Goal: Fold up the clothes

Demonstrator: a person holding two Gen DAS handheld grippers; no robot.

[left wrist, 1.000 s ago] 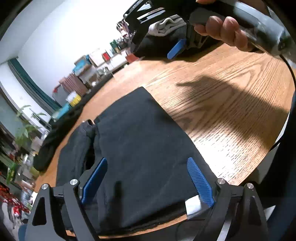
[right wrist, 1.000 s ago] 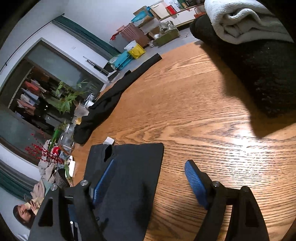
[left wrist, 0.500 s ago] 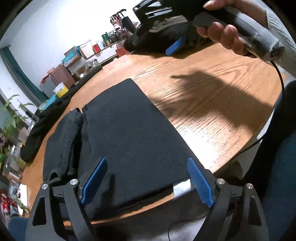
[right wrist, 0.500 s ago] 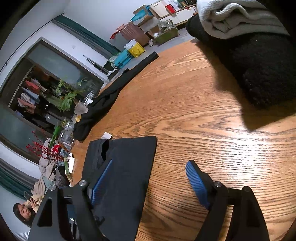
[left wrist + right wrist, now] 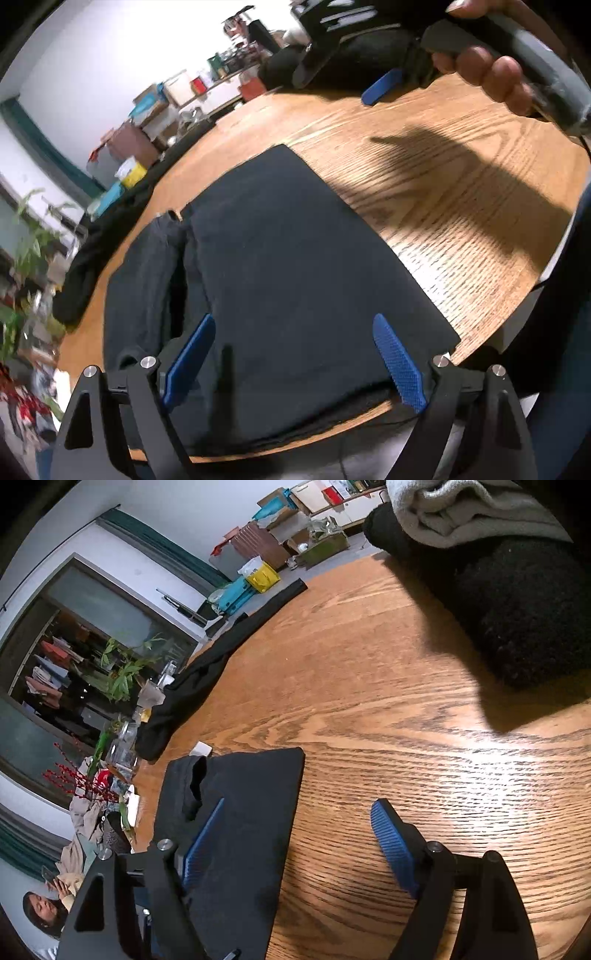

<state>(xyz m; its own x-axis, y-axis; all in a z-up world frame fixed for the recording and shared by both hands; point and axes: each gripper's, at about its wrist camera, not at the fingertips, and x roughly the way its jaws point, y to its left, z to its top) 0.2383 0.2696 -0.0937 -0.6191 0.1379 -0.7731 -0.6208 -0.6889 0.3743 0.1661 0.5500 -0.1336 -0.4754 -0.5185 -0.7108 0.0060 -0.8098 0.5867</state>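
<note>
Lying under left hand-held gripper (image 5: 291,354): folded black garment (image 5: 280,258).

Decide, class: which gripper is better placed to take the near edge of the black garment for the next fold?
Probably the left gripper: it hangs open over the black garment, near the hem at the table edge. The right gripper is open too, but straddles the garment's side edge, one finger over bare wood.

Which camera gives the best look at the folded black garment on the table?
The left wrist view: the black garment fills the frame, with its flat folded panel, bunched left part and near edge visible. The right wrist view catches only part of it, low on the left behind a gripper finger.
</note>
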